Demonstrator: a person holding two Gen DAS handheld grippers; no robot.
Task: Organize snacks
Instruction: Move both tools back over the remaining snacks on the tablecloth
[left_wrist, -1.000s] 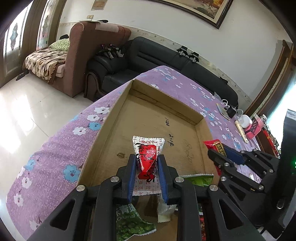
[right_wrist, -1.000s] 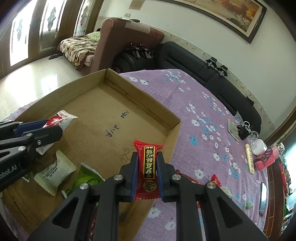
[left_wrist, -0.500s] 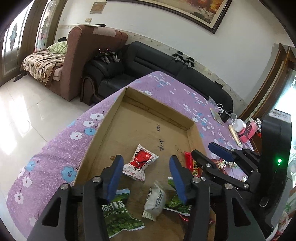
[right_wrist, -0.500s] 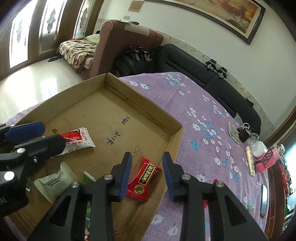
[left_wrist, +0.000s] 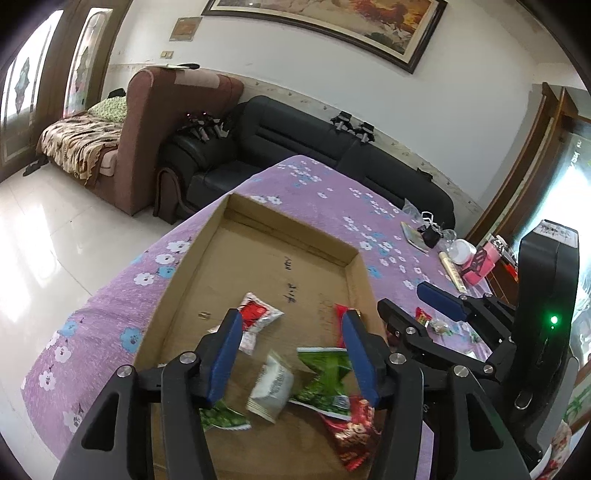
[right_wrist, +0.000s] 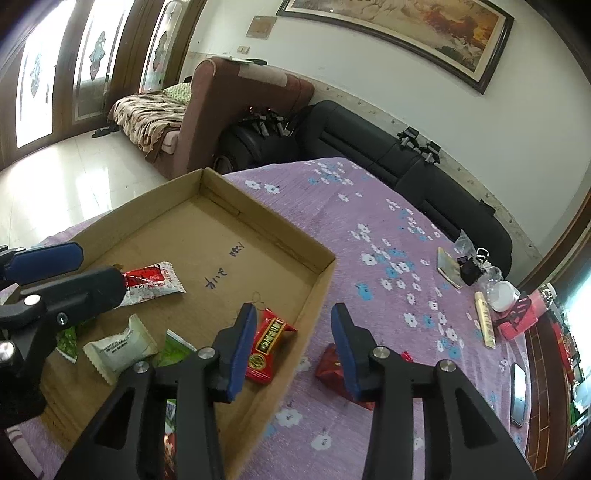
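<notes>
Right wrist view: cardboard tray on the tabletop keeps most snacks; red packet lies outside. Both hand-held grippers, right and left, are opening, empty; a careless pass could knock the tray wall.

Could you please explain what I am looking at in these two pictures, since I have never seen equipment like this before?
These are two hand-held grippers, each carried by a person rather than a robot arm. Each has a wide-angle camera looking forward along its two blue-padded fingers, so one picture comes from the left gripper and the other from the right gripper.

Below them a shallow cardboard tray sits on a purple flowered tablecloth. In the tray lie a red-and-white packet, a white packet, green packets and a red bar with gold lettering. Another red packet lies on the cloth outside.

Both grippers' jaws are opening with nothing between them; neither holds anything.
</notes>
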